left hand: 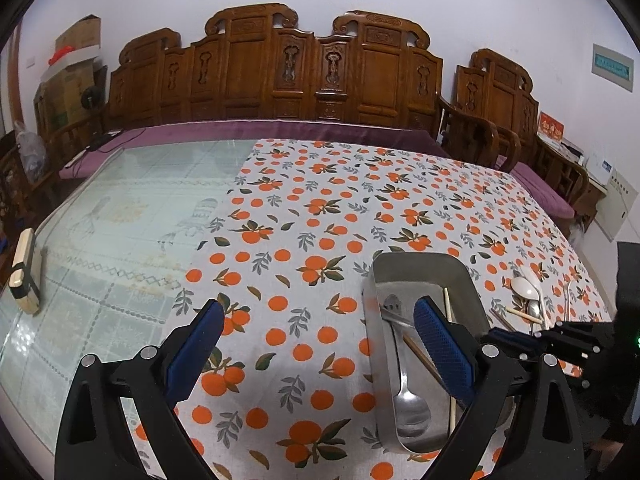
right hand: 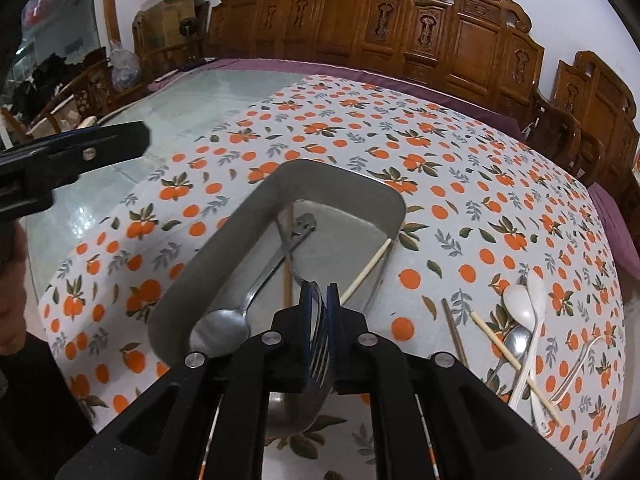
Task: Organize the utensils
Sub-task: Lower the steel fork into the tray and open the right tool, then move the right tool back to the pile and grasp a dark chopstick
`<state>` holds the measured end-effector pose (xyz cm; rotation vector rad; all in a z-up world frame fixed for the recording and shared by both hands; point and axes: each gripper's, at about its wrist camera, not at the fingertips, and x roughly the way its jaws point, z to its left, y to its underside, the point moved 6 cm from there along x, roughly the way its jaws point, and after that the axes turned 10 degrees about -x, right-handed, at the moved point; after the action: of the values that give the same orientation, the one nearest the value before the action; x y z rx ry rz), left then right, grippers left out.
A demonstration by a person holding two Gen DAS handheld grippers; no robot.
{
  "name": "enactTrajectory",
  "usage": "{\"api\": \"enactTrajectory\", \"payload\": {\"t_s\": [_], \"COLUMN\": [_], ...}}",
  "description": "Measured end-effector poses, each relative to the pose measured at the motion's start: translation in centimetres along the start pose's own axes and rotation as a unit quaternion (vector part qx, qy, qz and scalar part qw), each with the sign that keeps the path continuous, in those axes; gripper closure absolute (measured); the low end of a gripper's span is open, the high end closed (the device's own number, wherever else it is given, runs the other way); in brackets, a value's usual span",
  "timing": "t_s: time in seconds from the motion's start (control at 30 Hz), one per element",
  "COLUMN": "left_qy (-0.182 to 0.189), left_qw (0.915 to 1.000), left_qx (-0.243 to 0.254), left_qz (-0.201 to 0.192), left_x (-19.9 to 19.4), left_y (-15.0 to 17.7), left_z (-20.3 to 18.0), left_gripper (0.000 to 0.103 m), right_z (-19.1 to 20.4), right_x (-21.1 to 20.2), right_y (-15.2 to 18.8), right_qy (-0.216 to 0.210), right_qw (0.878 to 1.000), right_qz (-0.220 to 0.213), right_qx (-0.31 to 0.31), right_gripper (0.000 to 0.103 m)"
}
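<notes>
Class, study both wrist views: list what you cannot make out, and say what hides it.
- Right wrist view: the fork's grip area, squeezed between the right gripper's pads.
- Left wrist view: part of the metal tray's contents, behind the left gripper's finger.
- Right wrist view: how many utensils form the loose pile; they overlap.
- Left wrist view: the wall sign's text, too small.

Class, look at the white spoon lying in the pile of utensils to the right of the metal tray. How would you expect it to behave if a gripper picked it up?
The white spoon looks glossy, so it may be slippery between the pads. It looks like ceramic or plastic: probably stiff, perhaps breakable if dropped. It lies across other utensils, so lifting it could shift them.
</notes>
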<state>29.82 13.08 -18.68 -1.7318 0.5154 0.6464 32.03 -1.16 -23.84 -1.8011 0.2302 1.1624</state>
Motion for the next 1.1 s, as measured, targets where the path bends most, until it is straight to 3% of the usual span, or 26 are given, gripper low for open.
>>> {"api": "enactTrajectory", "payload": {"t_s": [0.33,0.67,0.9,1.1], "left_qy": [0.0,0.0,0.014,0.028], "left_qw": [1.0,1.0,0.9999,0.9995], "left_qx": [0.0,0.0,0.0,0.017], "left_qz": [0.0,0.0,0.004,0.004], "left_x": [0.0,0.0,-0.1,-0.4], "left_y": [0.0,0.0,0.2,1.0], "left_z": [0.0,0.0,-0.7,-3.1], "left_gripper": [0.011,0.011,0.011,0.011], "right_z": [1.7,3.0,-1.7,-8.5], "right_x": [0.6,1.2,-3.0,-5.9], "right_y": [1.5,1.4,1.4,4.5], "right_qy": [-0.047,-0.083,-0.064,-0.016], "right_qw": [0.999,0.996,0.996,0.998], "right_qz": [0.009,0.002,-0.046,-0.048], "right_qx": [0.022,0.018,0.033,0.042], "right_gripper": [0.089,0.094,0.094,0.094]}}
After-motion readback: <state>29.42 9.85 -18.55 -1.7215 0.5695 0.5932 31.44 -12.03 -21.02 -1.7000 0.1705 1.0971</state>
